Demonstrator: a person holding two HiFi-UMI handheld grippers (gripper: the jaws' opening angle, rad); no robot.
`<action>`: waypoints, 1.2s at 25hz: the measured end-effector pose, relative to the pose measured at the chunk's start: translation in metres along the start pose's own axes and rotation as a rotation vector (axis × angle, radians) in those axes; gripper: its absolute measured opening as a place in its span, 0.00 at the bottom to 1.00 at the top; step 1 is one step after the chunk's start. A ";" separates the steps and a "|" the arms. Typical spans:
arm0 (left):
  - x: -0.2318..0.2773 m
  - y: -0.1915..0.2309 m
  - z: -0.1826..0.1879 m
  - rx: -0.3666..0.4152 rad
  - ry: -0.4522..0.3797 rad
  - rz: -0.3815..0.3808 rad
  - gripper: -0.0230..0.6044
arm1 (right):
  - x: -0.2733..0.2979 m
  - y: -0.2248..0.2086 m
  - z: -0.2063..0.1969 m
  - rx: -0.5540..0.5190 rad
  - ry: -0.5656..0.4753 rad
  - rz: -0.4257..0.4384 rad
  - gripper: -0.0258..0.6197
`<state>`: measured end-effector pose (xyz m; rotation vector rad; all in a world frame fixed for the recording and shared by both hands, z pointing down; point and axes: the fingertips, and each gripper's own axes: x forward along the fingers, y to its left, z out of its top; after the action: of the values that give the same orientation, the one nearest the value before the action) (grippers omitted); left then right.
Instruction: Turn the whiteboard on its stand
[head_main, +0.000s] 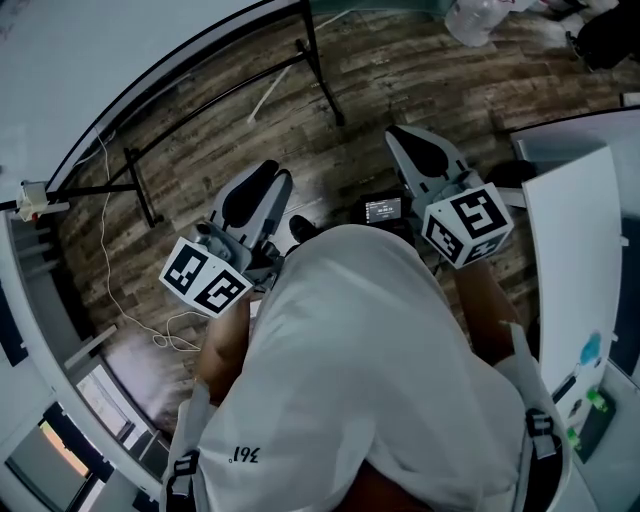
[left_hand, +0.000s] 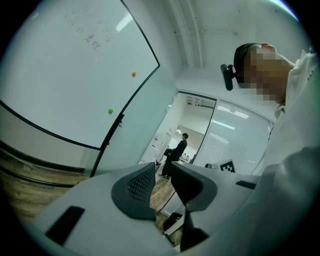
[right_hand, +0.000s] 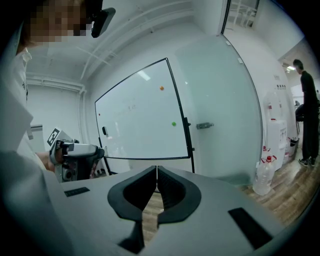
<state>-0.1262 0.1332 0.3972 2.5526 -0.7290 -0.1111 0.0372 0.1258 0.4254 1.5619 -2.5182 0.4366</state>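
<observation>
The whiteboard (head_main: 120, 80) stands at the upper left of the head view. It is a large white panel in a thin black frame, with its face to the person. It is carried on a black stand (head_main: 322, 75) whose legs and cross bar rest on the wooden floor (head_main: 400, 70). An orange magnet (right_hand: 161, 88) and a green magnet (right_hand: 174, 124) sit near the panel's right edge, the orange one higher. Some faint writing (left_hand: 87, 35) shows near the top of the board in the left gripper view. Behind the board is a pale glass wall (right_hand: 225, 100).

Both tools are held out in front of the person's white shirt (head_main: 370, 370), pointing toward the stand and well apart from it. Neither touches the board or its frame. The left tool (head_main: 265, 180) has its jaws parted with a clear gap between the pads, and only the floor and the room beyond show through the gap, so it holds nothing. The right tool (head_main: 420, 150) has its jaws brought together until the tips meet, and nothing is caught between them.

A thin white cable (head_main: 110, 270) trails over the floor below the board's left end. A clear plastic bottle (head_main: 480, 20) lies at the top of the head view, past the stand. A white counter (head_main: 575, 250) runs down the right side, with a few small blue and green items near its lower end that are too small to name. Another person (right_hand: 307, 115) in dark clothes stands far off at the right edge of the right gripper view.
</observation>
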 end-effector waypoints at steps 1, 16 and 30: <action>-0.001 0.002 -0.001 -0.003 0.001 -0.001 0.20 | 0.000 0.001 -0.001 0.000 0.000 -0.004 0.09; -0.012 0.021 0.004 -0.024 0.009 -0.027 0.20 | 0.016 0.012 0.009 -0.024 -0.002 -0.042 0.08; 0.003 0.030 0.001 -0.031 0.042 -0.056 0.20 | 0.027 0.003 0.010 -0.050 0.010 -0.061 0.08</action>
<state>-0.1381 0.1087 0.4101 2.5387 -0.6355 -0.0864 0.0228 0.1005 0.4231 1.6091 -2.4474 0.3698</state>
